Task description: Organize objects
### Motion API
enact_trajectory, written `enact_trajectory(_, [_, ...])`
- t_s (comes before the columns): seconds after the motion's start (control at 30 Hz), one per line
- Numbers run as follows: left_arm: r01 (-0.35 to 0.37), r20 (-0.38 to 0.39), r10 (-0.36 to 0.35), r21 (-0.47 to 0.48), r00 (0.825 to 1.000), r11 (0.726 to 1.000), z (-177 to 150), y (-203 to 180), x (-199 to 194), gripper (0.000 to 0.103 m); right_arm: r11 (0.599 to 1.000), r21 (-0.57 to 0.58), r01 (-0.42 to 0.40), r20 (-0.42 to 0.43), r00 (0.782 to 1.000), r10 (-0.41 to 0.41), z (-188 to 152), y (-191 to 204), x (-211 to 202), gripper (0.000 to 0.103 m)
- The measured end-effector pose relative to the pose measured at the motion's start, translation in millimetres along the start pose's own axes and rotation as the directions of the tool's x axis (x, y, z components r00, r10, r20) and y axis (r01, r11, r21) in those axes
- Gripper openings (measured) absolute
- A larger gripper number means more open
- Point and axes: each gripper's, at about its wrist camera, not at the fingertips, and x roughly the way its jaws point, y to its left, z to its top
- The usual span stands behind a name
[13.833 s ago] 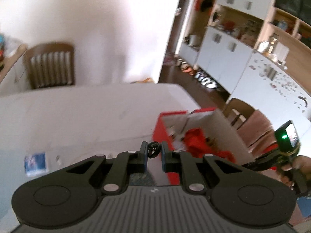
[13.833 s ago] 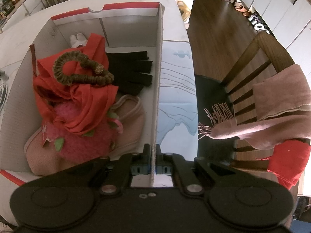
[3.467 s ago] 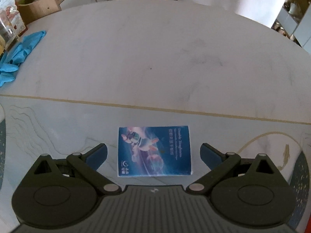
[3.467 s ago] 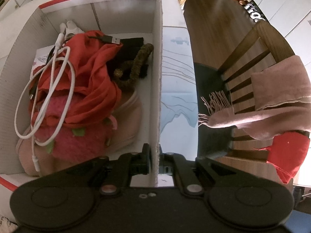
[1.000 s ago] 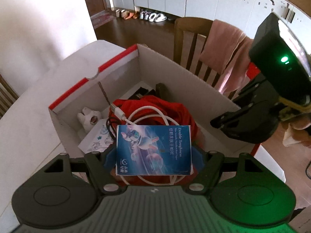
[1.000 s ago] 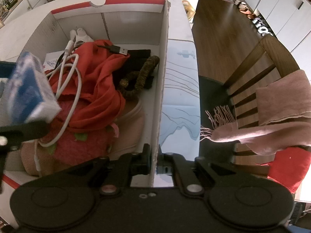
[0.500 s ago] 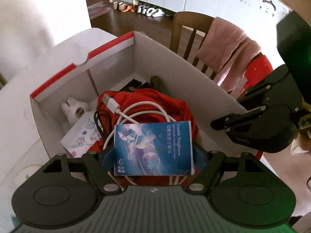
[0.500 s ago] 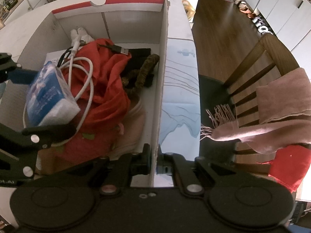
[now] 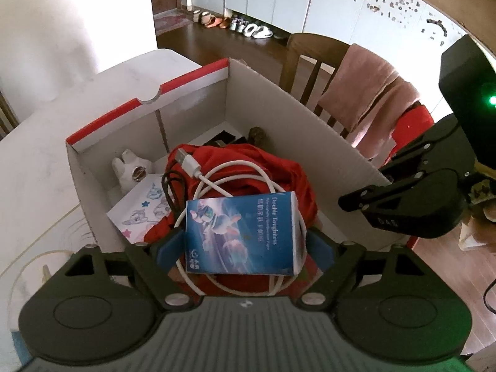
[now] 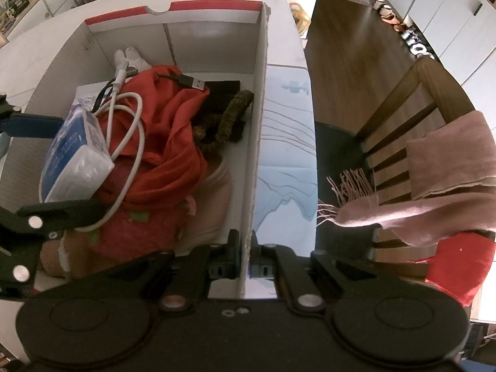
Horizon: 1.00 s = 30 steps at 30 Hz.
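Observation:
A white cardboard box with red rims [image 9: 279, 114] [image 10: 259, 117] stands on the table. It holds a red cloth [image 9: 272, 161] [image 10: 173, 142], a white USB cable [image 9: 235, 170] [image 10: 136, 130], a black cable, a brown braided band [image 10: 231, 121] and a white figurine [image 9: 130, 170]. My left gripper [image 9: 245, 241] is shut on a blue tissue pack [image 9: 241, 232] [image 10: 74, 158], low over the red cloth inside the box. My right gripper [image 10: 246, 257] is shut on the box's right wall.
A wooden chair [image 9: 313, 52] [image 10: 412, 99] with a pink scarf [image 10: 449, 179] and a red cloth stands right of the box. A sticker sheet [image 9: 139, 210] lies in the box's left part. The white table [image 9: 37, 142] extends to the left.
My left gripper has carried the blue tissue pack further down into the box, onto the red cloth and cable. My right gripper has kept its hold on the box wall.

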Motion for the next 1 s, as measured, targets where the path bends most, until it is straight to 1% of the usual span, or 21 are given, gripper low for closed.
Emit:
enact_trajectory(0.1, [0.013, 0.018, -0.013, -0.015, 1.0, 1.0, -2.9, 2.5, -8.3, 0.091, 1.0, 0.0, -0.002, 0.006, 1.0, 0.002, -0.5, -0.1, -3.7, 0.003])
enact_trajectory(0.17, [0.026, 0.032, -0.025, -0.024, 0.999, 0.999, -5.1, 4.8, -14.4, 0.098, 1.0, 0.003, -0.006, 0.01, 1.0, 0.006, -0.7, -1.2, -6.1, 0.003])
enact_trajectory(0.23, [0.033, 0.049, -0.031, -0.042, 0.998, 0.999, -8.0, 7.9, -21.1, 0.1, 1.0, 0.005, -0.008, 0.014, 1.0, 0.008, -1.3, -1.6, -8.7, 0.003])
enact_trajectory(0.37, [0.045, 0.079, -0.039, -0.079, 0.996, 0.996, -12.9, 15.1, -34.6, 0.102, 1.0, 0.004, -0.008, 0.022, 1.0, 0.008, -2.5, -0.8, -14.2, 0.003])
enact_trajectory(0.53, [0.042, 0.124, -0.028, -0.108, 0.992, 0.993, -18.5, 20.2, -52.1, 0.102, 1.0, 0.006, -0.013, 0.039, 0.999, 0.012, -5.1, -2.0, -25.7, 0.003])
enact_trajectory(0.77, [-0.01, 0.176, 0.035, -0.139, 0.984, 0.99, -28.0, 22.9, -74.5, 0.102, 1.0, 0.01, -0.02, 0.071, 0.997, 0.02, -10.6, -3.1, -46.1, 0.003])
enact_trajectory(1.0, [-0.016, 0.222, 0.052, -0.161, 0.974, 0.987, -41.7, 25.8, -94.0, 0.102, 0.999, 0.022, -0.032, 0.139, 0.99, 0.029, -20.6, -3.5, -76.3, 0.003])
